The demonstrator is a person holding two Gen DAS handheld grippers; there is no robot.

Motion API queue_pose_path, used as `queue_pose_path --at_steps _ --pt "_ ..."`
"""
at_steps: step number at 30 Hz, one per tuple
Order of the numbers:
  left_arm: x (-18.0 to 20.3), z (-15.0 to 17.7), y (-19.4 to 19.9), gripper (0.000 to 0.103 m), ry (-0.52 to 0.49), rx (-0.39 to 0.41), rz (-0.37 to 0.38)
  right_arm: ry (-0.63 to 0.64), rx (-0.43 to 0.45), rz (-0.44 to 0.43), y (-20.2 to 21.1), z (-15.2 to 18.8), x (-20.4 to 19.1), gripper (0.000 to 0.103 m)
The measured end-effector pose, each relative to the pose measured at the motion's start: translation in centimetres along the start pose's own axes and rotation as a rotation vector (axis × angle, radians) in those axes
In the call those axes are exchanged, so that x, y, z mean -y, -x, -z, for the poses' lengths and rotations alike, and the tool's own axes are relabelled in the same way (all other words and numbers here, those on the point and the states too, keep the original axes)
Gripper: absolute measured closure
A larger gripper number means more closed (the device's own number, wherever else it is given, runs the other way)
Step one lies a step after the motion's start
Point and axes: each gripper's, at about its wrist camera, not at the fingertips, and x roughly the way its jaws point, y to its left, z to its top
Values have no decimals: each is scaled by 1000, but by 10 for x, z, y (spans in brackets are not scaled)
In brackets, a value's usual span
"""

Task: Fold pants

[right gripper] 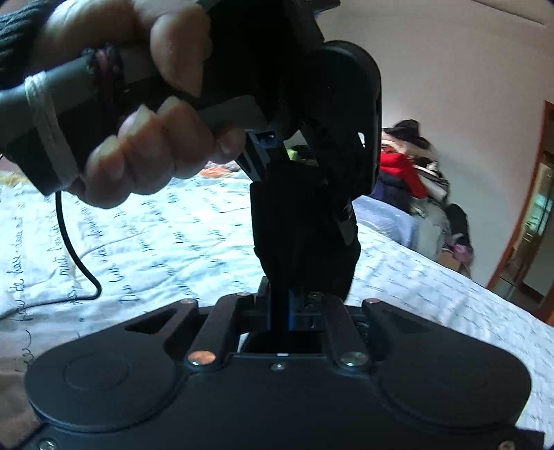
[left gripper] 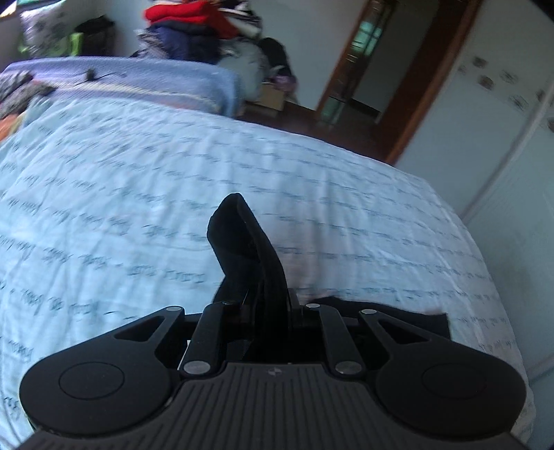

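Note:
The black pants [left gripper: 242, 235] are pinched in my left gripper [left gripper: 258, 284], which is shut on a fold that sticks up past its fingertips. More black cloth [left gripper: 391, 313] trails low on the right over the bed. In the right wrist view a bunched black part of the pants [right gripper: 304, 242] rises from my right gripper [right gripper: 289, 301], shut on it. Just above, a person's hand [right gripper: 145, 138] holds the left gripper's housing [right gripper: 342, 86], which points down into the same bunch. Both pairs of fingertips are hidden by the cloth.
The bed has a pale blue sheet with script writing [left gripper: 138, 173] and a blue blanket [left gripper: 138, 79] at its far end. A clothes pile with a red garment [left gripper: 187, 17] lies beyond. A doorway [left gripper: 363, 69] and white wardrobe [left gripper: 484, 121] stand right. A black cable [right gripper: 69, 242] hangs over the sheet.

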Motion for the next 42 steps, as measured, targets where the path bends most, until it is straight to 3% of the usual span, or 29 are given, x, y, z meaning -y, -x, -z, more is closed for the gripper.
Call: queue_pose_path --at_steps 5,12,17,19,27,33,38,40,42 --pt "67 5 -18 88 -113 -31 49 -82 -3 67 31 17 33 96" --pt "167 33 -74 88 -261 -140 101 -263 -47 147 73 65 81 96" --pt "218 59 -127 88 -365 -226 62 -481 -73 156 88 104 116 95" --pt "229 66 -142 88 -385 -252 46 -568 -82 158 88 117 129 95" --pt "270 85 -161 88 -482 -289 50 -642 -61 194 107 141 147 95" --pt "286 99 -178 82 -535 -330 32 -762 -72 170 103 158 156 93" --pt "287 98 -180 82 -542 -345 35 -791 -74 172 100 162 159 92" --pt "287 97 -180 70 -530 -355 69 -803 -86 174 96 163 159 91" --pt "277 87 -176 56 -424 -354 154 -836 -104 173 97 166 165 76"
